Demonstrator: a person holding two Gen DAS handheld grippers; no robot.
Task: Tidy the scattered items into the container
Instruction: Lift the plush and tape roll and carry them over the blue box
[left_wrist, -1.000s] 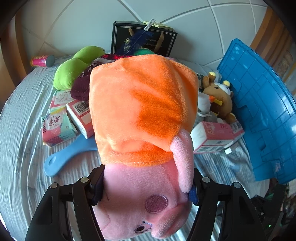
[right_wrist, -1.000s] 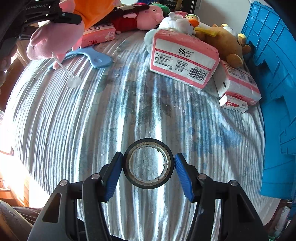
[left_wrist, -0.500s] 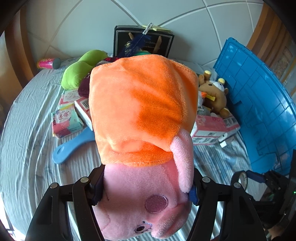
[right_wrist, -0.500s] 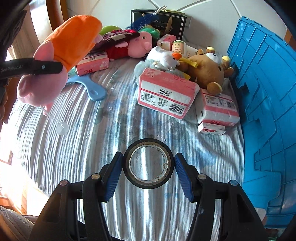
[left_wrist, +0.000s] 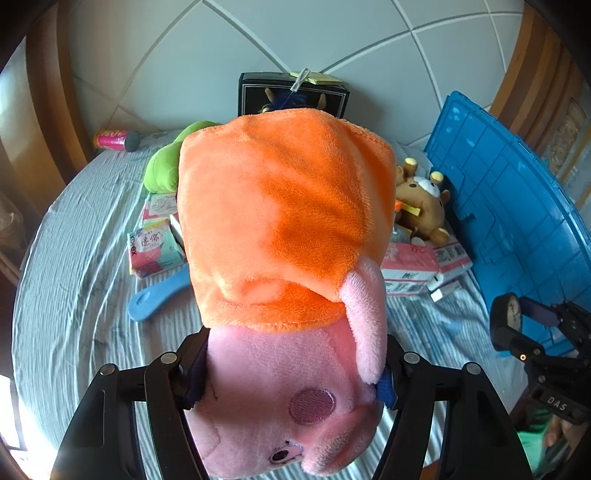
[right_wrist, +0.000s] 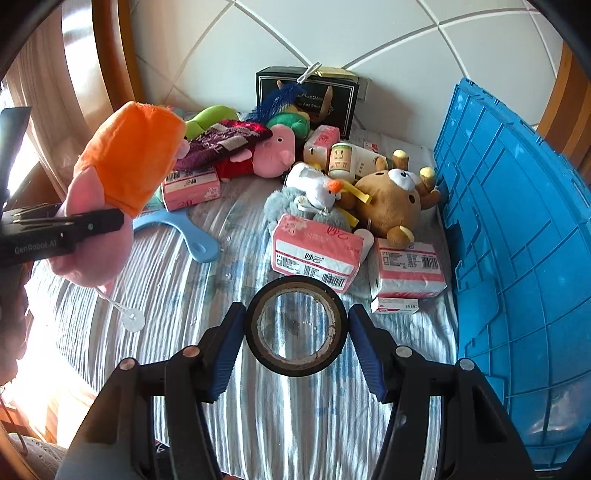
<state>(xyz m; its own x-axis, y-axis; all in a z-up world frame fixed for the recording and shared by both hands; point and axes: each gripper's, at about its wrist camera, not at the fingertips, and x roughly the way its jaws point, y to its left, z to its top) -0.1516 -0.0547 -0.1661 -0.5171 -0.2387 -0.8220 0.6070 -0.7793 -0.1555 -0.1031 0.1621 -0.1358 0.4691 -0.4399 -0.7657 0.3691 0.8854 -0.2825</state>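
My left gripper (left_wrist: 291, 373) is shut on a pink pig plush in an orange dress (left_wrist: 284, 229), held above the bed; the plush also shows at the left of the right wrist view (right_wrist: 122, 177). My right gripper (right_wrist: 295, 328) is shut on a black tape roll (right_wrist: 295, 326), held above the striped sheet; it also shows at the right of the left wrist view (left_wrist: 506, 325). The blue crate (right_wrist: 517, 240) stands at the right, its wall seen in the left wrist view (left_wrist: 509, 206) too.
Scattered on the bed: a brown bear plush (right_wrist: 391, 203), pink tissue packs (right_wrist: 314, 254), a second pig plush (right_wrist: 273, 151), a white duck plush (right_wrist: 314, 184), a blue paddle (right_wrist: 184, 229), a green plush (left_wrist: 162, 170), a black box (right_wrist: 306, 96), a pink can (left_wrist: 114, 139).
Both grippers have risen and pulled back from the bed with their loads. The right gripper now shows at the right edge of the left wrist view.
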